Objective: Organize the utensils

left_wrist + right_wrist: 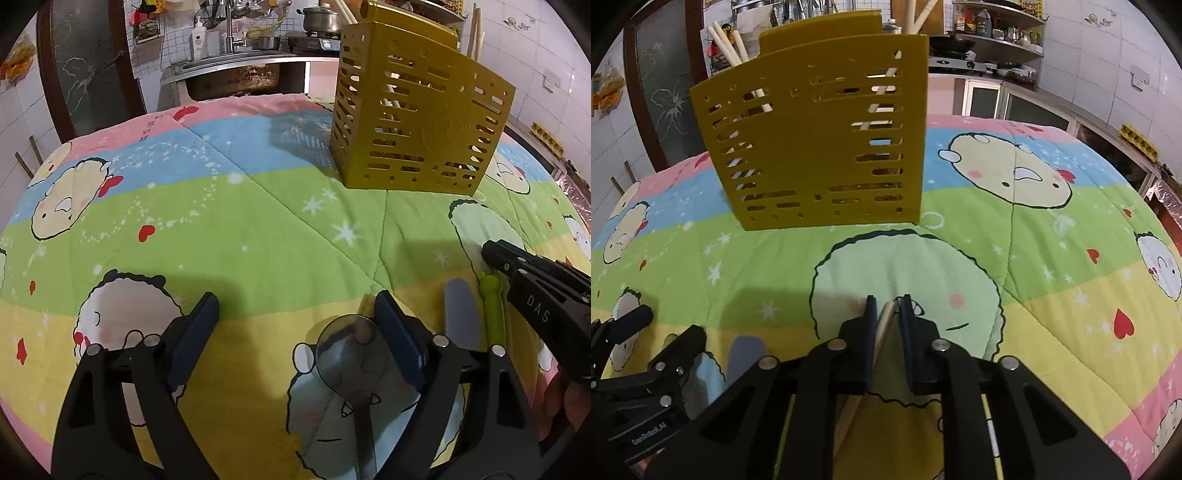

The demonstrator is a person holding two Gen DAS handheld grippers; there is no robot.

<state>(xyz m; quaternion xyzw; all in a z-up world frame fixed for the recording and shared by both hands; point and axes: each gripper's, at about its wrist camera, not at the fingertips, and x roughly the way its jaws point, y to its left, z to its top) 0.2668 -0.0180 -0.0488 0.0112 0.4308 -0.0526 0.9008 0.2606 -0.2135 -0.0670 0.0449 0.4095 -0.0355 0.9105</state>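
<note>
Kitchen setting: tiled walls, a steel sink (229, 70) with a white soap bottle (198, 37) at the back left, a lidded pot (322, 18) on the counter behind, shelves of bottles (982, 22) at the far right. Work surface: a table covered by a quilted cartoon-print cloth (221, 221) in pink, blue, green and yellow bands.

Item 1, left: left gripper (297, 317), jaws spread wide, nothing between the blue pads, hovering over the yellow band of the cloth.

Item 2: metal spoon (347, 347), bowl up, lying on the cloth just inside the left gripper's right finger; its handle runs down toward the camera.

Item 3: flat grey utensil (461, 314) and a green-handled utensil (493, 306), side by side on the cloth, just beside the left gripper's right finger and below the right gripper.

Item 4, centre rear: yellow slotted utensil holder (820, 147), upright on the cloth at the green and blue bands, well apart from both grippers. Pale wooden sticks (729, 40) stand in it, seen above the rim and through the slots. It blocks the view of the counter behind.

Item 5, right: right gripper (886, 306), jaws drawn close upon a single wooden chopstick (882, 325), which slants down toward the camera. Cloth ahead lies open up to the holder.
</note>
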